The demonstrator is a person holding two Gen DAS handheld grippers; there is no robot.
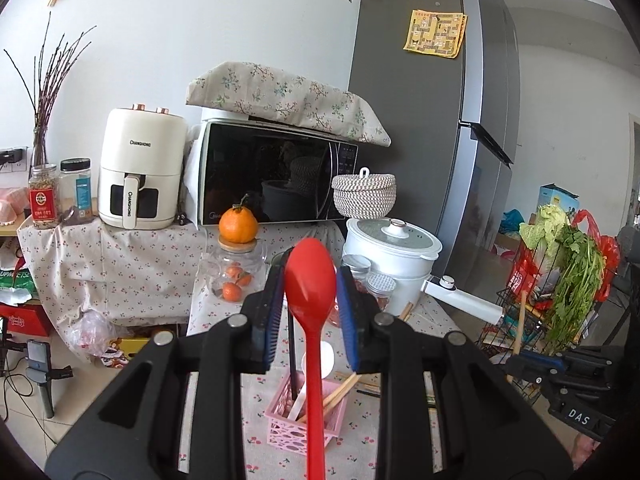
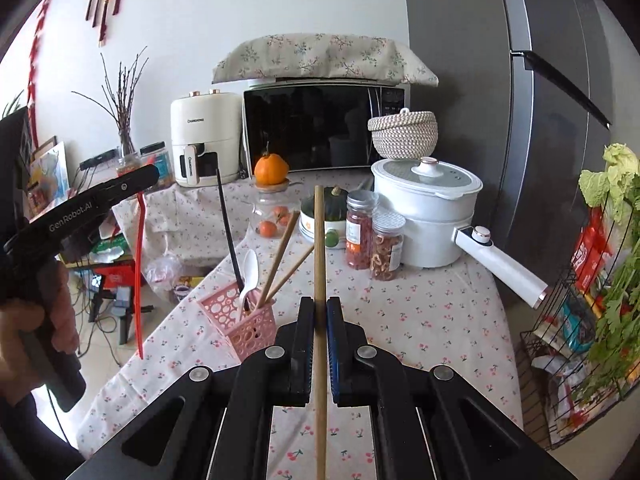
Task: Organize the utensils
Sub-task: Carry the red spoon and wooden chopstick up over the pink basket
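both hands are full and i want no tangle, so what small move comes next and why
Probably lower the right gripper toward the pink basket and drop its chopstick in. It is shut on that stick, the basket stands just ahead to the left with two chopsticks already in it, and the left gripper holds the red spoon.

Lower ends of red spoon (image 1: 311, 280) and wooden chopstick (image 2: 319, 248), both past the bottom edge.

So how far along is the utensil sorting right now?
Partway. The pink basket already holds a white spoon, a black utensil and two chopsticks. In hand: the left gripper grips a red spoon, the right gripper a wooden chopstick. Both still need dropping in.
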